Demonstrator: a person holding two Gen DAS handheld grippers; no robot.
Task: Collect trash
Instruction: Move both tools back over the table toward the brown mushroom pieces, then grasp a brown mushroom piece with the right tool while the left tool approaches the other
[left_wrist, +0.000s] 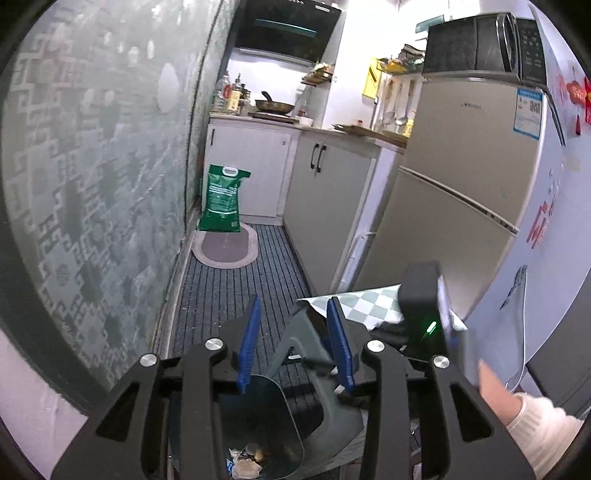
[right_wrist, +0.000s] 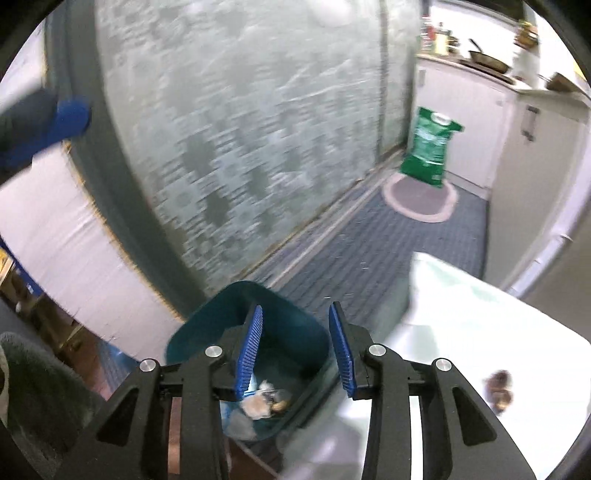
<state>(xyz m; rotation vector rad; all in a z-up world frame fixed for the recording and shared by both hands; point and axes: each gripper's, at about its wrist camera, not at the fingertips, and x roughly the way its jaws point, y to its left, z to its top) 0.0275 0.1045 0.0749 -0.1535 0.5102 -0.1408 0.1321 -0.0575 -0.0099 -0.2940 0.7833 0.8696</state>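
Observation:
A dark teal bin (right_wrist: 221, 301) stands on the floor beside the table, with crumpled paper and scraps (right_wrist: 264, 402) at its bottom. My right gripper (right_wrist: 296, 306) hovers above the bin's mouth, open, with nothing between its blue pads. In the left wrist view the same bin (left_wrist: 266, 406) lies below my left gripper (left_wrist: 294, 300), which is also open and holds nothing. The trash (left_wrist: 245, 465) shows at the lower edge. One blue pad of the left gripper (right_wrist: 70, 114) shows at the upper left of the right wrist view.
A table with a checked cloth (left_wrist: 362, 306) stands right of the bin, with a small brown scrap (right_wrist: 500, 387) on it. A grey plastic piece (left_wrist: 306, 343) sits by the bin. A patterned glass door (left_wrist: 92, 166), fridge (left_wrist: 461, 177), cabinets (left_wrist: 325, 192) and a green sack (left_wrist: 221, 199) line the striped floor mat (left_wrist: 236, 288).

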